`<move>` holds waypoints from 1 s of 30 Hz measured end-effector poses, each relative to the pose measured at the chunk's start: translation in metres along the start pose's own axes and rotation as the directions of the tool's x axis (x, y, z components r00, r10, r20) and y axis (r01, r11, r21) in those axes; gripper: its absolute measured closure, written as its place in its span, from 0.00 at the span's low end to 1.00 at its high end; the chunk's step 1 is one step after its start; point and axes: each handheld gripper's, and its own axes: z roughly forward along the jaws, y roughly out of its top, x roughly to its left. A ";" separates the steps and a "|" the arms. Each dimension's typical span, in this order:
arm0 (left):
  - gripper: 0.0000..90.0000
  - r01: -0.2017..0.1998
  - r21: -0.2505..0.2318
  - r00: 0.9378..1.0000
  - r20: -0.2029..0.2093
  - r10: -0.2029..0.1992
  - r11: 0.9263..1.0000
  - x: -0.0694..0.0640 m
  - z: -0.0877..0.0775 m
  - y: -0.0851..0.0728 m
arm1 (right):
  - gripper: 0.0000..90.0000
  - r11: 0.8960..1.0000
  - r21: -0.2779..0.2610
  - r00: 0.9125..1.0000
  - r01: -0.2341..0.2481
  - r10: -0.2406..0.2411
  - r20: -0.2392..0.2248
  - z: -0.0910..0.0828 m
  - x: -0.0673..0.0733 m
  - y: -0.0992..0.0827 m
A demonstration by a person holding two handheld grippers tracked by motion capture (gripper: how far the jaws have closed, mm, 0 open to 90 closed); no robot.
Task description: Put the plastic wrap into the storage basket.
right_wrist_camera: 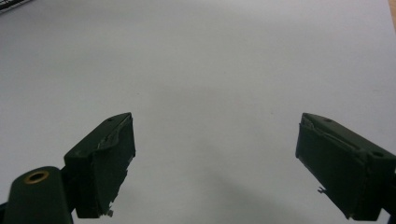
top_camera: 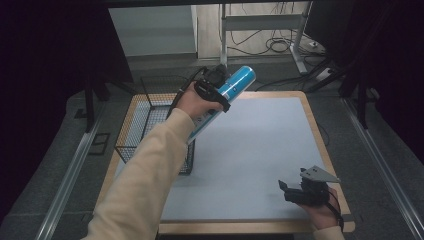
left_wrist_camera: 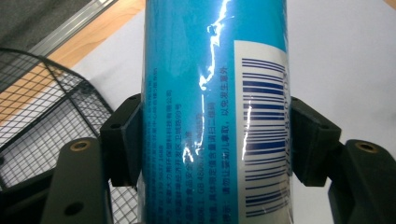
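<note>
High view: blue spray can point(top_camera: 229, 92) held in the air above the far left of the table, tilted, top end pointing far-right, lower end over the near-right corner of the black wire basket point(top_camera: 145, 127). Left gripper point(top_camera: 212, 92) is clamped across the can's body; in the left gripper view both pads press the can's sides at mid-length, barcode facing the camera. Can looks rigid, glossy, likely slippery; weight probably light to moderate. Hold on the straight cylinder wall, square across, seems best; tilt may invite sliding. Right gripper point(top_camera: 300, 191) rests low at the near right over the grey mat point(top_camera: 260, 150), jaws wide apart, nothing between them. Wooden table edge point(top_camera: 315, 125) frames the mat.
</note>
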 end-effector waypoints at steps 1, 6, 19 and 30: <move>0.35 0.003 -0.004 1.000 -0.004 -0.003 1.000 0.003 -0.001 0.000 | 0.14 1.000 0.000 1.000 -0.001 0.001 0.000 0.000 0.000 0.000; 0.35 0.015 -0.003 0.999 -0.029 -0.015 1.000 0.014 -0.005 -0.003 | 0.14 1.000 0.001 1.000 0.003 -0.003 0.002 0.000 0.001 0.000; 0.35 0.041 -0.011 0.998 -0.055 -0.041 0.999 0.034 -0.004 -0.013 | 0.14 1.000 0.005 1.000 0.008 -0.008 0.004 0.001 0.002 0.000; 0.35 0.083 0.021 0.993 -0.088 -0.080 0.996 0.053 0.010 -0.027 | 0.14 1.000 0.007 1.000 0.011 -0.011 0.007 0.001 0.001 0.000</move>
